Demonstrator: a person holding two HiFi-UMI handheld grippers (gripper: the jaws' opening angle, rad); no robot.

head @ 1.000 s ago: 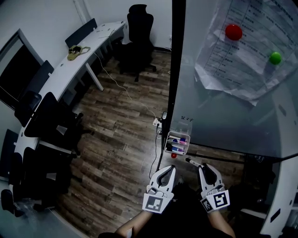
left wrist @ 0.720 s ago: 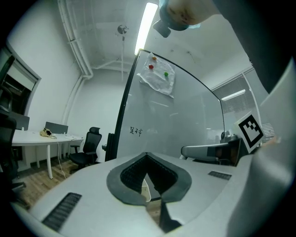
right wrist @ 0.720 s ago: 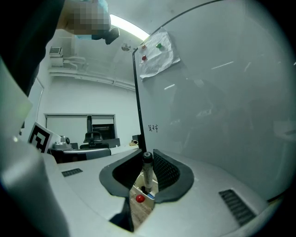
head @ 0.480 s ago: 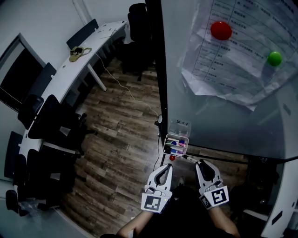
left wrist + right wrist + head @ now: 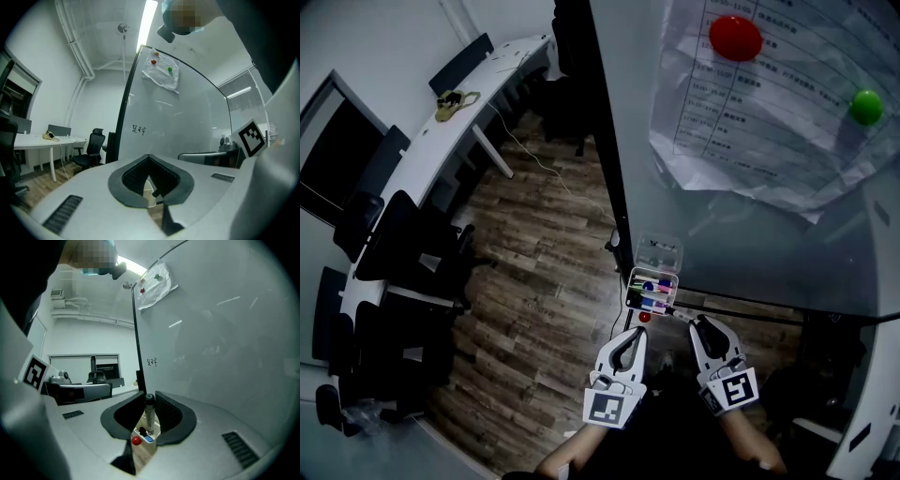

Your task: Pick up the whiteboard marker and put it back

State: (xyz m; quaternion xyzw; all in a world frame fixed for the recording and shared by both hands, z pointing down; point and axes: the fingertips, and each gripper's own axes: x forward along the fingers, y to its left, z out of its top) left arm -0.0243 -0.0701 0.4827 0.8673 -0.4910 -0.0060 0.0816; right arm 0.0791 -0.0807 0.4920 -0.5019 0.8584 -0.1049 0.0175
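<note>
Whiteboard marker [image 5: 149, 418] sits clamped between the right gripper's [image 5: 701, 328] jaws, tip aimed at the pen tray [image 5: 654, 273] just ahead. It's likely a light, rigid, slick barrel, so mid-barrel looks safest. Left gripper [image 5: 149, 187] is closed on nothing.

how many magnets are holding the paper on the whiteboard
2: a red magnet on the paper near its top left, and a green magnet further right. The paper runs out of view at the top, so more may be hidden.

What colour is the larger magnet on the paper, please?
The magnet is red; head view.
</note>
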